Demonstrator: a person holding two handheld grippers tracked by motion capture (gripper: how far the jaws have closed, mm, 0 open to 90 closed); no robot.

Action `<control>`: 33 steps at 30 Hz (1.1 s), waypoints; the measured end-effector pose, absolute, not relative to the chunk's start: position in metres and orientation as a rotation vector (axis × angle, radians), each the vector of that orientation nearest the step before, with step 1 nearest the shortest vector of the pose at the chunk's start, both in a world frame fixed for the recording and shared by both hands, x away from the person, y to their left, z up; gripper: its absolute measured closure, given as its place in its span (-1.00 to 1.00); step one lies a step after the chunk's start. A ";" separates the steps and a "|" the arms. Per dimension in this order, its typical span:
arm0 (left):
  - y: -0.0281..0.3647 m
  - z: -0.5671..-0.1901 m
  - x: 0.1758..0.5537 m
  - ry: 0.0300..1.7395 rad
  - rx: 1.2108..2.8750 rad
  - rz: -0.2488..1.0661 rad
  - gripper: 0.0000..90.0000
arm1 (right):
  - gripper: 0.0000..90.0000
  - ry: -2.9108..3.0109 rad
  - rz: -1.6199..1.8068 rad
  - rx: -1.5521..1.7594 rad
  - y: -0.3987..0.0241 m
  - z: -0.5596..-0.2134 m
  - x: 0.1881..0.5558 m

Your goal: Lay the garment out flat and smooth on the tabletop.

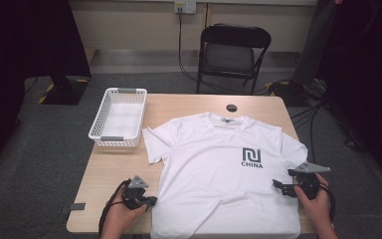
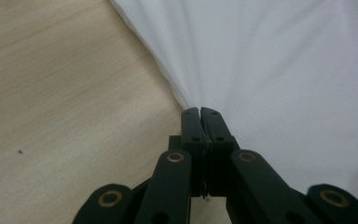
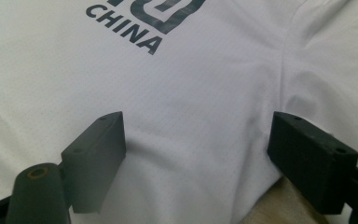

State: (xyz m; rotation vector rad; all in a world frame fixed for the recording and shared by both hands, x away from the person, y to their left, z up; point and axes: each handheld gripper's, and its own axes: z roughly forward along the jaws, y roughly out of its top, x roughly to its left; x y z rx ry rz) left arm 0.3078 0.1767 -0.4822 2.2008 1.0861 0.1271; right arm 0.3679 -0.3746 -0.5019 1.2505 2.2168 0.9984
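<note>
High view: a white T-shirt [image 1: 224,169] lies flat on the table [image 1: 114,169]. Left gripper view: the left gripper [image 2: 200,112] seems clamped on its edge. Right gripper view: the right gripper [image 3: 196,144] gapes over the cloth; lifting now might drag the shirt askew.

Recording lab: black curtains [image 1: 25,40], floor cables [image 1: 318,107].
</note>
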 end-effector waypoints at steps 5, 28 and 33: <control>0.181 -0.483 0.306 1.075 2.195 0.113 0.94 | -0.60 2.223 1.001 1.244 -0.375 -0.502 0.368; 0.161 -0.487 0.364 1.205 2.077 0.373 0.96 | -0.50 2.233 1.011 1.253 -0.383 -0.499 0.362; 0.162 -0.483 0.349 1.178 2.020 0.362 0.38 | -0.36 2.213 1.015 1.297 -0.395 -0.488 0.341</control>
